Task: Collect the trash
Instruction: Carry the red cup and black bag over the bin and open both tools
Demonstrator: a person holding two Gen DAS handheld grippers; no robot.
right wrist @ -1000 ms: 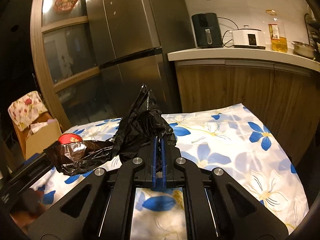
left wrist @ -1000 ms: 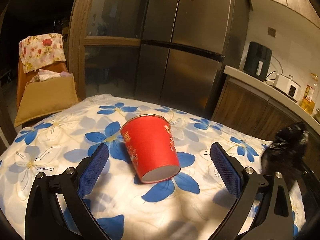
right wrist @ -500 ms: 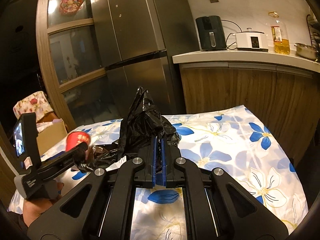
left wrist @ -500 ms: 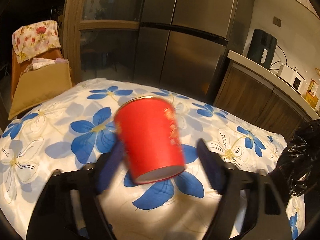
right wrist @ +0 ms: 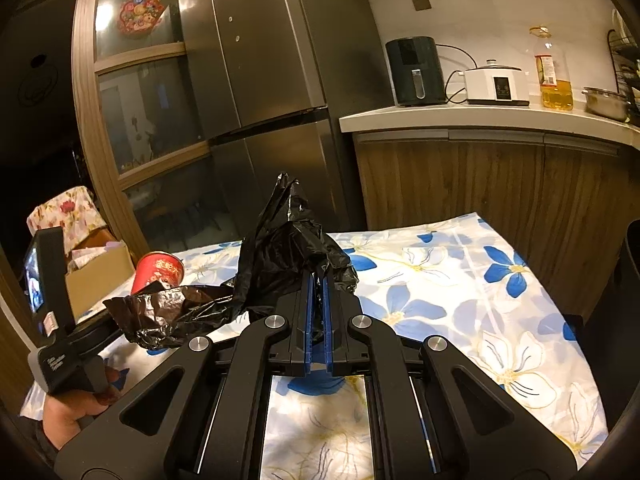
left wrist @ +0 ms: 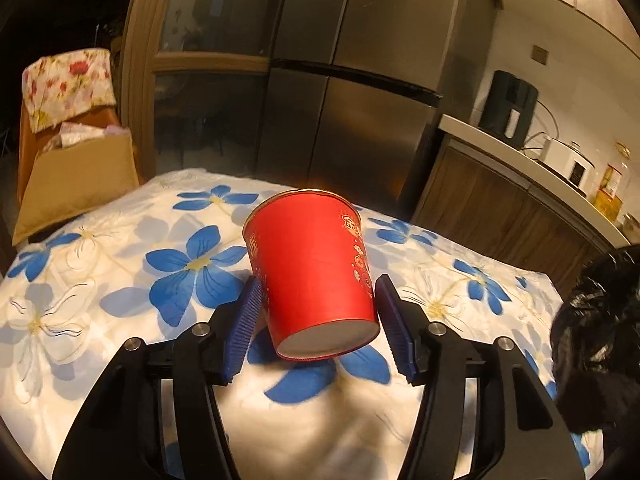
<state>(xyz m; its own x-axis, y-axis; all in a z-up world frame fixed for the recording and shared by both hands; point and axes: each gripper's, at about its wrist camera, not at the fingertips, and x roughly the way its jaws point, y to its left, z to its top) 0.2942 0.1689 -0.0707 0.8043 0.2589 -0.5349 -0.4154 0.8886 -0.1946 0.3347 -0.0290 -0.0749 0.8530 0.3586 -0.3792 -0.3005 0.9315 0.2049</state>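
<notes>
A red paper cup (left wrist: pixel 312 272) with gold print sits between the blue pads of my left gripper (left wrist: pixel 319 280), base toward the camera and mouth tipped away. The jaws are closing and both pads touch the cup's sides. It sits over the flowered tablecloth (left wrist: pixel 120 280). My right gripper (right wrist: pixel 317 276) is shut on a crumpled black trash bag (right wrist: pixel 288 256), which spreads left toward the cup (right wrist: pixel 158 276). The bag (left wrist: pixel 592 340) also shows at the right edge of the left wrist view. A hand (right wrist: pixel 68 412) holds the left gripper's handle.
A cardboard box (left wrist: pixel 76 184) with a flowered cloth behind it stands past the table's left edge. A steel fridge (left wrist: pixel 352 100) rises behind the table. A counter (right wrist: pixel 480 120) on the right carries an air fryer, a white cooker, an oil bottle and a pot.
The left gripper's jaws have come in from wide apart onto the red cup's sides. The right gripper with the bag has shifted a little, and the left gripper's handle has come into its view.
</notes>
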